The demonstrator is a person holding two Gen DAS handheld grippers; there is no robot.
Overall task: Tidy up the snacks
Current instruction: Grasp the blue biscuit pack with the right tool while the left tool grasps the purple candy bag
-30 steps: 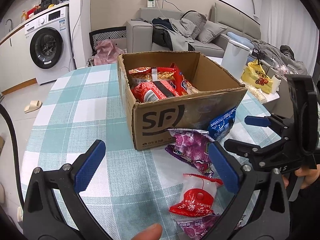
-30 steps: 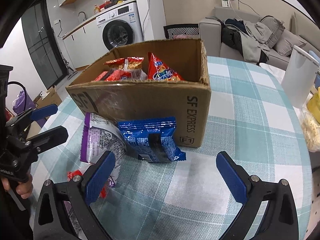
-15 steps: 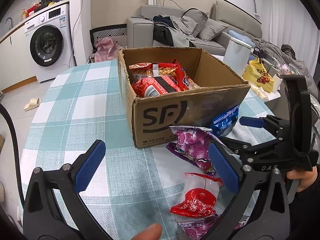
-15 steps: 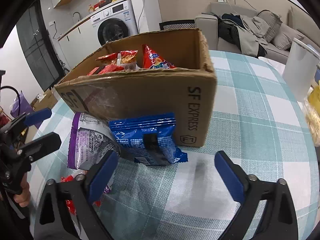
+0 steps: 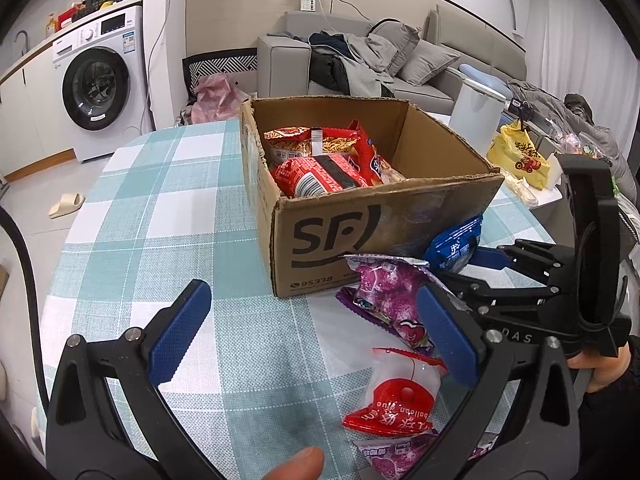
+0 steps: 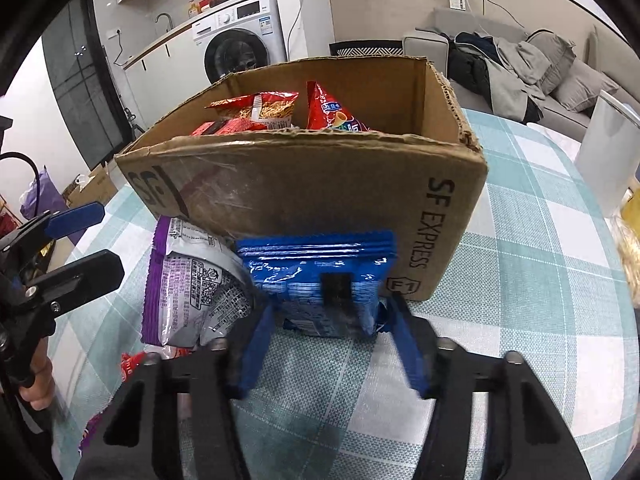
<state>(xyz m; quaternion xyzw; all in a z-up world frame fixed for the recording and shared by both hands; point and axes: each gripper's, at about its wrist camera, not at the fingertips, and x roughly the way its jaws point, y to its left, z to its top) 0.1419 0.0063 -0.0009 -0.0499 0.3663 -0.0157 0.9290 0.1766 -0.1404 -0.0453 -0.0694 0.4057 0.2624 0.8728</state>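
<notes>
A brown SF cardboard box (image 5: 384,236) (image 6: 304,188) stands on the checked table and holds several red snack bags (image 5: 320,172). A blue snack bag (image 6: 320,284) (image 5: 454,246) leans against the box's side. My right gripper (image 6: 332,332) has its blue pads on either side of this bag, jaws narrowed around it and touching its edges. A purple bag (image 5: 384,300) (image 6: 188,280) lies beside it. A red-and-white packet (image 5: 396,396) lies nearer. My left gripper (image 5: 312,340) is open and empty above the table before the box.
A white bin (image 5: 476,116) and a yellow bag (image 5: 520,156) stand beyond the table's right edge. A washing machine (image 5: 100,84) and a grey sofa (image 5: 360,60) are behind. Another purple packet (image 5: 396,452) lies at the near edge.
My right gripper has moved forward to the blue bag and its jaws have narrowed from wide open to around the bag. The left gripper stayed open and nearly still.
</notes>
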